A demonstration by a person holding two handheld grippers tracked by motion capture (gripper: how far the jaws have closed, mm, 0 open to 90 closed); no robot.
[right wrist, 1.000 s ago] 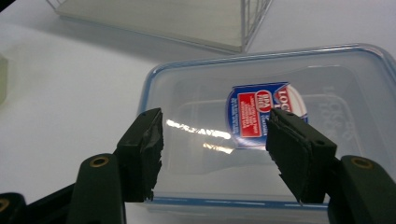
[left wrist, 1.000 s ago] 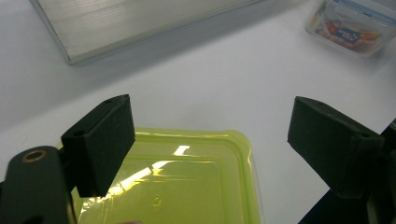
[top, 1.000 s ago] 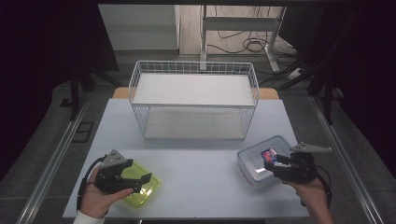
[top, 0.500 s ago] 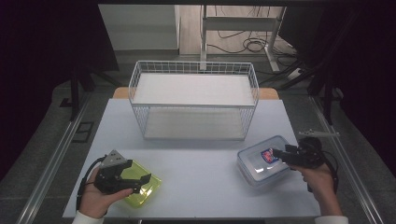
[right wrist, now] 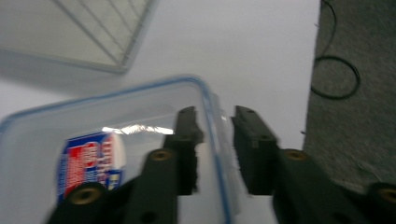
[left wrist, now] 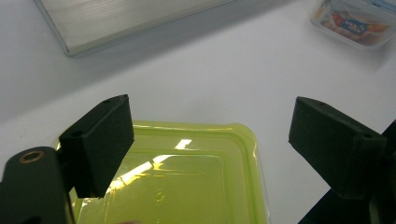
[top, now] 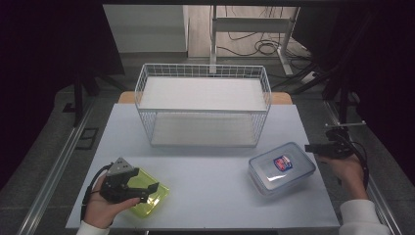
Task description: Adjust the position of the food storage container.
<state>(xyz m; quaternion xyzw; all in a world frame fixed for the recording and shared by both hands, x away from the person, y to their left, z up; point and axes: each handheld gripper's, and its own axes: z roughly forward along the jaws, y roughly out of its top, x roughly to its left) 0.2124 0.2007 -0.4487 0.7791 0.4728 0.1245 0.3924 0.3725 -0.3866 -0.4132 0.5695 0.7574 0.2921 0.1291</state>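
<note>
The clear box [top: 282, 168] with the blue rim sits on the right side of the desk [top: 210, 181], in front of the wire basket [top: 203, 105]. The yellow-green lid [top: 147, 196] lies flat on the left side of the desk, near the front edge.

The step in hand looks like getting hold of both things. In the right gripper view, the right gripper [right wrist: 215, 140] has its jaws on either side of the box's rim, one inside and one outside. They are close together with the rim between them, but that picture is blurry, so I cannot tell if they are pinching it yet. In the high view that gripper [top: 313, 148] is at the right edge of the box.

The left gripper [left wrist: 210, 140] is wide open. It hangs over the lid, and its jaws touch nothing. In the high view it [top: 147, 188] is just above the lid's near part.

Next, I think the left gripper needs to go lower and close on an edge of the lid. The right gripper needs a firm pinch on the rim. The lid is thin and flat, so it may be hard to grab.

Counting, big to small: one desk, one wire basket, one clear box, one lid, two grippers.
</note>
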